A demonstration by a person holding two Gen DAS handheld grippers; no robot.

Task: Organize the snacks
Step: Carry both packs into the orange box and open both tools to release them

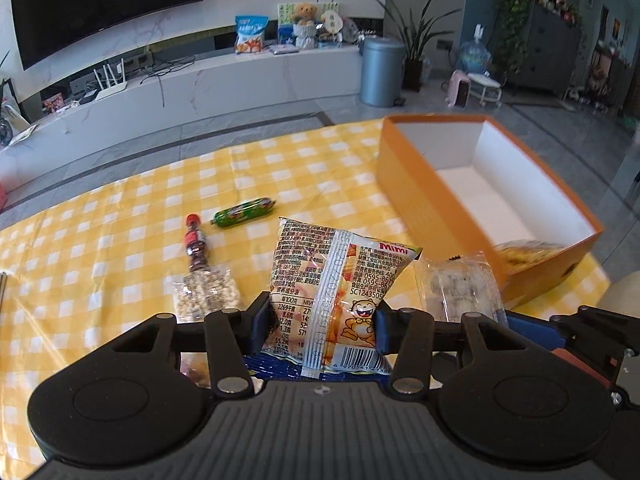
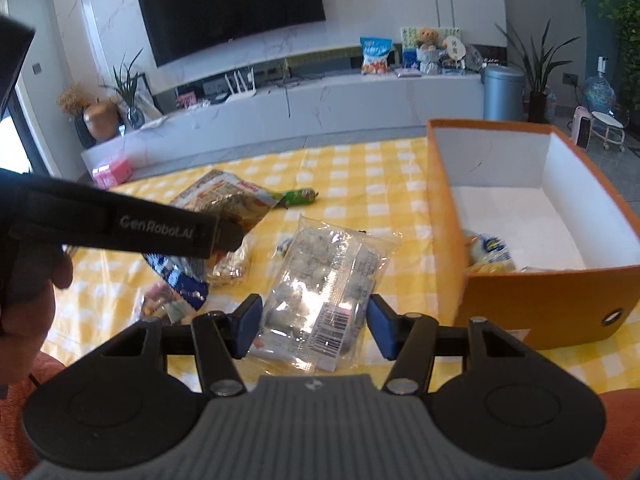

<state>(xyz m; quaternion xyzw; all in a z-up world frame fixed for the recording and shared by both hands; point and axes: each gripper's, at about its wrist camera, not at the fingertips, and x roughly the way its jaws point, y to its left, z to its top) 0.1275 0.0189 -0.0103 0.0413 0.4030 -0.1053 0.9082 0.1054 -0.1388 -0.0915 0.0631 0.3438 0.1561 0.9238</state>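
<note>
From my left gripper (image 1: 324, 322), clamped on a Mimi snack bag (image 1: 332, 280), I move to my right gripper (image 2: 312, 326), clamped on a clear snack packet (image 2: 320, 280), the orange box (image 2: 540, 304) at two o'clock.

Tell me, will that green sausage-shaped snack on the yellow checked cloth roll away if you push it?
Probably, if nudged from the side: the green sausage-shaped snack is round and lies flat on the yellow checked cloth with nothing touching it. Its shiny wrapper looks slippery, so a gripper might slide off. It looks plump and fairly firm, not floppy.
</note>
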